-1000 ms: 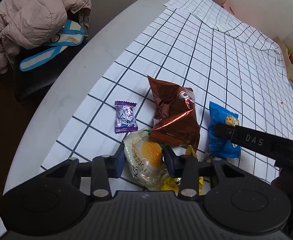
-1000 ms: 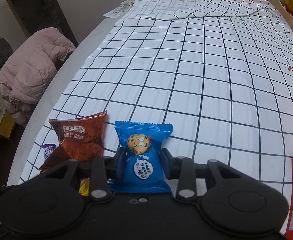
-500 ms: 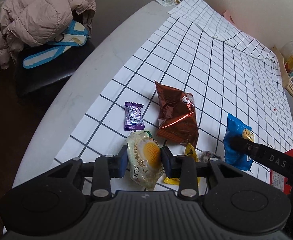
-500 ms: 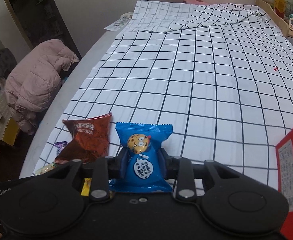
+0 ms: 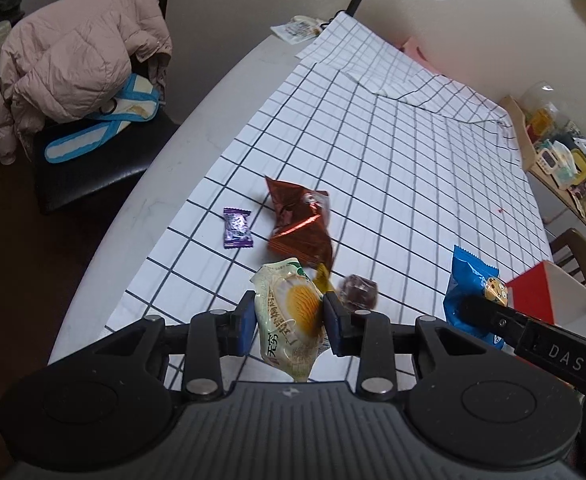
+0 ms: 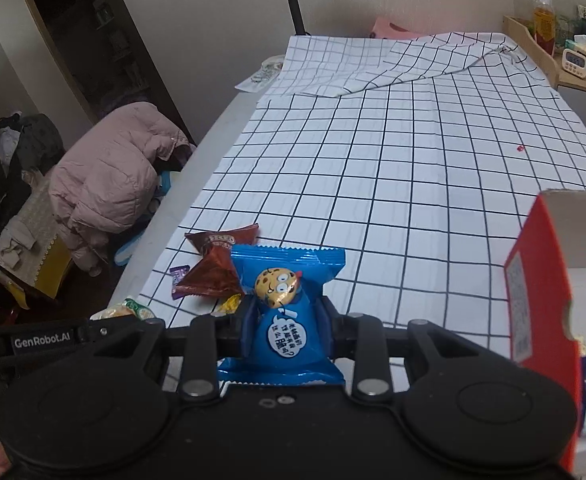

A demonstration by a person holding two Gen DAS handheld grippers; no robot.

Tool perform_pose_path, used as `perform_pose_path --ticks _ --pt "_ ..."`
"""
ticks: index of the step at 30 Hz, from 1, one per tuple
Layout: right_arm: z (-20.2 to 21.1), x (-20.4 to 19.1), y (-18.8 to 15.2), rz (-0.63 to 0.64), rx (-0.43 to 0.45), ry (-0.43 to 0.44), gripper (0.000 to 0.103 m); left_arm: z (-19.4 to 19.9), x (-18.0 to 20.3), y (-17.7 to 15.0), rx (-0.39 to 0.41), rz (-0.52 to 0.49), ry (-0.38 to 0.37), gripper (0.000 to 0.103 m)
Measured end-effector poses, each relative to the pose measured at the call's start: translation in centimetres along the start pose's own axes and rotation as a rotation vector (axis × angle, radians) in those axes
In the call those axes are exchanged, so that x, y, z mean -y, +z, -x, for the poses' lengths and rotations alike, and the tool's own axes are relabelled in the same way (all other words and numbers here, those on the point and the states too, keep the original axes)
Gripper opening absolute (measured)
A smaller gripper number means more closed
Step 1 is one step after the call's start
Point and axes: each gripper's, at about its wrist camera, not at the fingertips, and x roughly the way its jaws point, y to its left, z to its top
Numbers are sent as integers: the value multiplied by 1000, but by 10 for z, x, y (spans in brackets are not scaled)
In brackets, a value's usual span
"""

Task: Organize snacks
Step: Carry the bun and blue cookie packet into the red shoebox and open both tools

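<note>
The right tool [image 6: 287,326] grips the blue cookie packet [image 6: 283,316], raised above the desk [image 5: 197,168]. The red box [image 6: 549,292] stands just to its right, nearer this tool. The left tool [image 5: 289,322] grips the pale pastry packet [image 5: 291,320], farther from the box.

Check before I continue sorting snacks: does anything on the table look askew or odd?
Yes: the checked tablecloth is folded back on itself at the far end, baring the table there.
</note>
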Motion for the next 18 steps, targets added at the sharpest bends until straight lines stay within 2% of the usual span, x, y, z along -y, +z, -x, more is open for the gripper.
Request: perform_pose_path --ticks 7,18 --pt "48 14 -14 -18 22 14 30 31 35 -17 5 -55 -20 34" --pt "117 61 -26 -49 73 -7 30 62 112 -46 3 -156 -112 34"
